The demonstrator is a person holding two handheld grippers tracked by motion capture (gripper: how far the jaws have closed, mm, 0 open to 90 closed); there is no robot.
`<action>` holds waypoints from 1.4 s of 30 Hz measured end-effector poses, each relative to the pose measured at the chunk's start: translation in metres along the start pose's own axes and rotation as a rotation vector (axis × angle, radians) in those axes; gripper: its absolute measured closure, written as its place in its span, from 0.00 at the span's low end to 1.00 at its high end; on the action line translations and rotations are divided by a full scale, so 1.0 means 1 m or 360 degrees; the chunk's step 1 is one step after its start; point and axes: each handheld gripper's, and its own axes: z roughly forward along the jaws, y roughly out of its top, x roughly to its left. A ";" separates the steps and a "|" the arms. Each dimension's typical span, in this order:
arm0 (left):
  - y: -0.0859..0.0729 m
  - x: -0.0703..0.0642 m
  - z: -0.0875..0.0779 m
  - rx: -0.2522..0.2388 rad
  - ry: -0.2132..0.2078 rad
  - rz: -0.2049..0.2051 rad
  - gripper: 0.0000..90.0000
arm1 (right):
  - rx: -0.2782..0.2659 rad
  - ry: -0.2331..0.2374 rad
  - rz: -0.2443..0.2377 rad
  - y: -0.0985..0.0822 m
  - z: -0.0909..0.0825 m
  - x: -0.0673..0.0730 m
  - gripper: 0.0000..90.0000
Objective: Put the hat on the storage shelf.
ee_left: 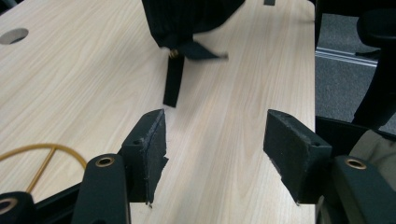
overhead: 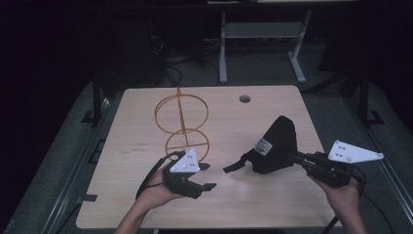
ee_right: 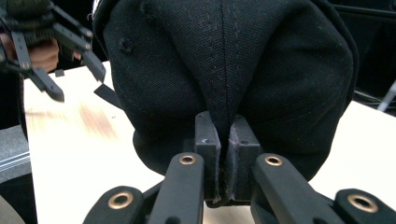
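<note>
Clamping a fold of black fabric, the right tongs (ee_right: 227, 158) stand pressed together on the crown seam of a black cap (ee_right: 224, 70), which fills most of the right gripper view and hangs in front of the pads with its stitched panels and an eyelet facing the camera. In the high view the right tongs (overhead: 295, 157) hold the cap (overhead: 275, 144) just above the right half of the surface (overhead: 146, 146), the cap's woven label turned toward the middle and its back strap (overhead: 234, 165) trailing down and leftward. The left tongs (ee_left: 215, 140) stand apart with nothing between the pads, bare wood showing through the gap; the cap's strap (ee_left: 173, 84) dangles ahead of them, near but apart from both pads, with a small brass buckle where it meets the cap. In the high view the left tongs (overhead: 207, 176) lie low over the front of the surface, pointing right toward the strap, a grey three-cornered plate on top of the gripper and a hand gripping it from below. Behind the left gripper stands a wire stand (overhead: 181, 124) of orange-gold hoops, upright, its lower ring close to the gripper's plate. Farther back the surface has a round cable hole (overhead: 244, 99) near its rear edge, and beyond that a grey floor with pale frame legs in the dark.
</note>
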 end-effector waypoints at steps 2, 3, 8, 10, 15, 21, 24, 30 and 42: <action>-0.005 0.000 0.000 0.0006 0.0015 -0.0002 0.43 | 0.0001 0.0010 -0.0014 0.008 0.003 -0.001 0.94; -0.008 0.000 0.000 0.0003 0.0018 -0.0017 0.43 | 0.0005 0.0018 -0.0016 0.013 0.005 -0.001 0.94; -0.021 0.004 0.003 0.0007 0.0027 -0.0062 0.39 | -0.0004 0.0044 -0.0054 0.033 0.015 -0.003 0.94; -0.024 0.004 0.003 0.0022 0.0042 -0.0058 0.38 | -0.0010 0.0055 -0.0054 0.040 0.019 -0.002 0.94; -0.032 0.006 0.003 0.0025 0.0039 -0.0067 0.38 | -0.0037 0.0075 -0.0071 0.056 0.028 -0.001 0.94; -0.036 0.006 0.002 0.0032 0.0058 -0.0075 0.38 | -0.0045 0.0111 -0.0083 0.072 0.044 0.000 0.94; -0.036 0.005 0.004 0.0033 0.0051 -0.0061 0.38 | -0.0039 0.0131 -0.0096 0.079 0.052 0.001 0.94; -0.036 0.004 0.007 0.0048 0.0055 -0.0042 0.36 | -0.0048 0.0183 -0.0126 0.099 0.068 0.005 0.94; -0.034 -0.002 0.013 0.0031 0.0048 -0.0014 0.36 | -0.0040 0.0287 -0.0185 0.142 0.106 0.009 0.94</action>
